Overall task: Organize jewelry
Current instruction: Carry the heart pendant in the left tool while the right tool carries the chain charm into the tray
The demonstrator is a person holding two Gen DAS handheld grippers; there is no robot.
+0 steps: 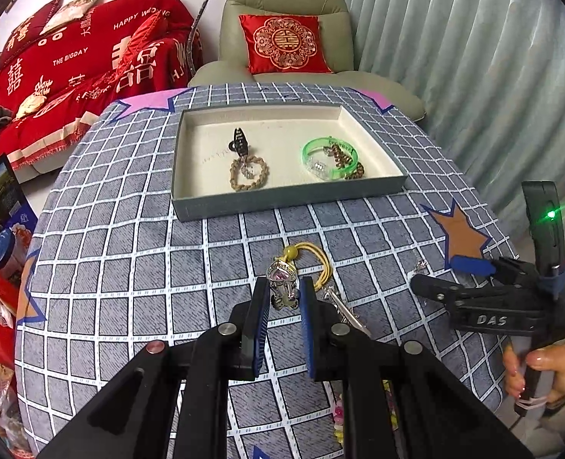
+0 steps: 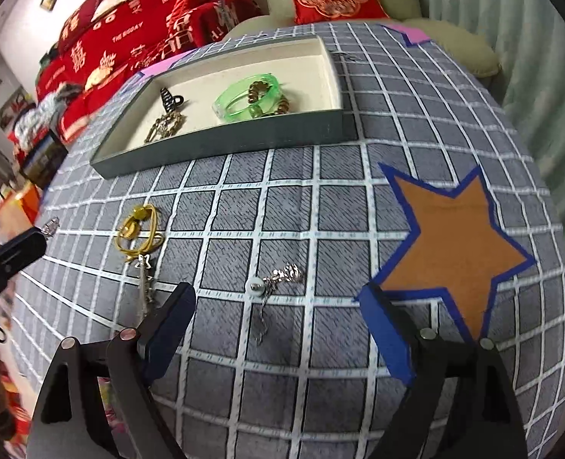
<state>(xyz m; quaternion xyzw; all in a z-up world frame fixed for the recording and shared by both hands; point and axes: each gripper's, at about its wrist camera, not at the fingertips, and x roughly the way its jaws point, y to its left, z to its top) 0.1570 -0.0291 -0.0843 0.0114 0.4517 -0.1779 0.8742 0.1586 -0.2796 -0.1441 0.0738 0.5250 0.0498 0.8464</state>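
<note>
A silver pendant charm with a pink stone is sitting clamped between the blue pads of the left hand-held gripper, whose jaws are standing nearly closed on it, above the grey checked worktop. Just beyond it a yellow cord bracelet with a yellow bead is lying on the cloth, and a silver key-shaped piece is lying beside the gripper's right finger.

The right hand-held gripper is hanging with its jaws spread wide and nothing between the pads; a silver chain with a white bead is lying on the worktop just ahead of the gap, untouched. An orange star patch is showing on the cloth to its right.

Farther back the grey tray with a cream lining is resting on the worktop, holding a green bangle, a brown beaded bracelet overlapping it, a twisted rope bracelet and a black hair clip. A person's hand is gripping the right tool's handle.
</note>
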